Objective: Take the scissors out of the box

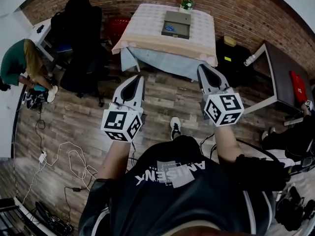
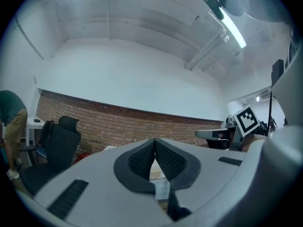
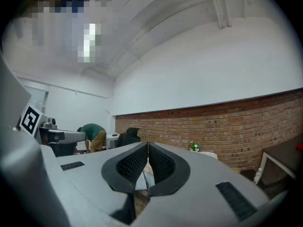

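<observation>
The grey box [image 1: 176, 24] is lying closed on the desk [image 1: 142, 31], well apart from both grippers. The scissors are not showing; I am judging they are inside. The left gripper [image 1: 139, 78] and the right gripper [image 1: 200, 68] are both keeping their jaws pressed together on nothing. If they are arriving like this, they may push the box along the cloth instead of lifting its lid.
</observation>
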`<state>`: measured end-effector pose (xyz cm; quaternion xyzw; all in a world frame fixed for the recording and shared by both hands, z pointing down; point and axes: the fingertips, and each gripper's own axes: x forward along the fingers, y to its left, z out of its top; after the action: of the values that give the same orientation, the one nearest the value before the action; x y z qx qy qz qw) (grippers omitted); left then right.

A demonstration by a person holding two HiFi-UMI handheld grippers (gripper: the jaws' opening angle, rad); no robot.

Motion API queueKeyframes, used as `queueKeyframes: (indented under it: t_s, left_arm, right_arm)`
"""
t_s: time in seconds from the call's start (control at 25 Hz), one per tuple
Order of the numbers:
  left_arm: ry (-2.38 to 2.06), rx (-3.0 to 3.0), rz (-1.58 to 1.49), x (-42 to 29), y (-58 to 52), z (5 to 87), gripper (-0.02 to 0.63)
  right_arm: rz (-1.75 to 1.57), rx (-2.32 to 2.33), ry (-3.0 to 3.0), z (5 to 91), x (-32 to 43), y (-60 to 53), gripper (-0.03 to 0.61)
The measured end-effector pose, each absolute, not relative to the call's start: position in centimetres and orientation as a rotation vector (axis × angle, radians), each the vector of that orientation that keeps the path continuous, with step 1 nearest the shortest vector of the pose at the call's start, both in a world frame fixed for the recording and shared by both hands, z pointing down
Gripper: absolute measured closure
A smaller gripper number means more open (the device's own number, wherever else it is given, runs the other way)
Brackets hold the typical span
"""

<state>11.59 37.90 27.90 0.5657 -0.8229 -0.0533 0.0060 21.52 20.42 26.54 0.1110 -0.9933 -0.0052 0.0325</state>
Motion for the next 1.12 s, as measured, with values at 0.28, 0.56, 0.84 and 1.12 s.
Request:
queueKeyframes:
  t_s: [0.28, 0.56, 0.84, 1.12]
  left_arm:
    - [-2.592, 1.739, -0.127, 7.5, 33.5, 27.7, 0.6]
    - [-2.576, 1.707, -0.112, 3.7, 27.8, 28.2, 0.6]
    - [-2.557, 1.695, -0.083, 1.2, 21.7, 28.3, 0.6]
    - [-2.566, 1.706, -0.014, -0.2, 16.0, 28.1, 0.6]
  right_arm:
    - [0.006, 0.326, -3.069, 26.6, 17.4, 15.8, 0.535]
    - [0.016, 0.31, -3.05, 27.2, 13.7, 10.0, 0.535]
    - [0.046, 0.269, -3.03, 27.9, 10.9, 4.5, 0.535]
    - [0.056, 0.2, -3.027, 29.1, 8.8, 0.1, 0.535]
